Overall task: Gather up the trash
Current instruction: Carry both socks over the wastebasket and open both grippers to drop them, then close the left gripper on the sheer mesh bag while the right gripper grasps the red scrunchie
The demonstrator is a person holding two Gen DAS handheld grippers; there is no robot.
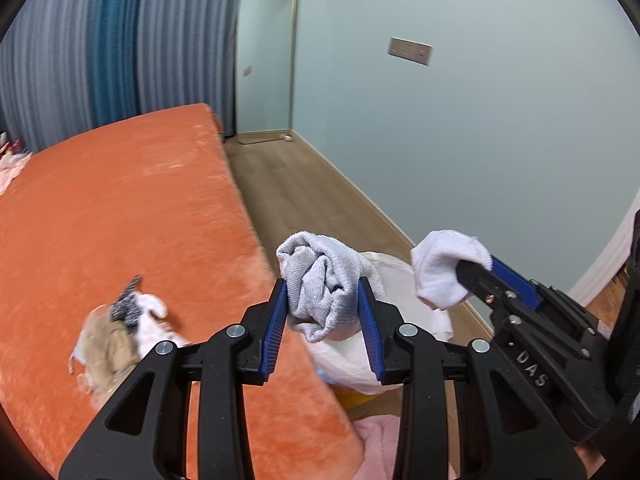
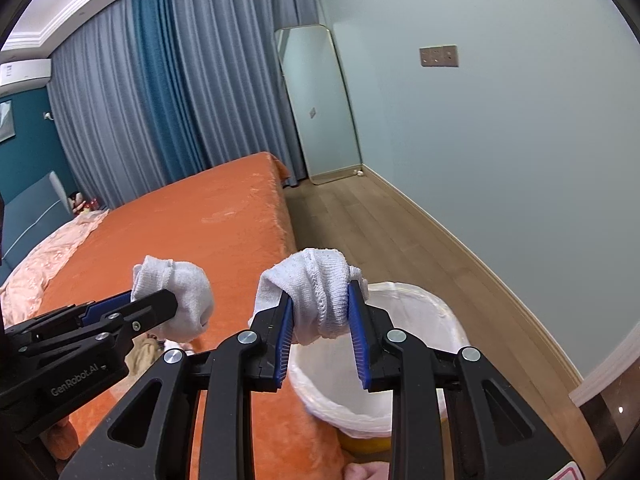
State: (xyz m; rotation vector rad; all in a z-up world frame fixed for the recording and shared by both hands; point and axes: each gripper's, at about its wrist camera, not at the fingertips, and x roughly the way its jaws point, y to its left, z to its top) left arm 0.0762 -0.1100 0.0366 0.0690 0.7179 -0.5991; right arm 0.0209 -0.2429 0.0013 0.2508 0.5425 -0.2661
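Observation:
My left gripper (image 1: pixel 324 300) is shut on a crumpled grey-white cloth (image 1: pixel 320 280), held over the bed edge beside the bin; it also shows in the right wrist view (image 2: pixel 152 308) with its cloth (image 2: pixel 176 292). My right gripper (image 2: pixel 320 304) is shut on a white cloth (image 2: pixel 316 288), held above the near rim of a bin with a white liner bag (image 2: pixel 400 360); it shows in the left wrist view (image 1: pixel 476 276) with its cloth (image 1: pixel 444 268). The bin (image 1: pixel 404 288) stands on the floor against the bed. A pile of small scraps (image 1: pixel 120 332) lies on the orange bed (image 1: pixel 120 208).
A mirror (image 2: pixel 320 108) leans on the far wall beside grey and blue curtains (image 2: pixel 160 92). Wood floor (image 2: pixel 380 232) runs between bed and wall. A pink quilt (image 2: pixel 48 252) lies at the bed's left. Pink cloth (image 1: pixel 380 448) lies on the floor near the bin.

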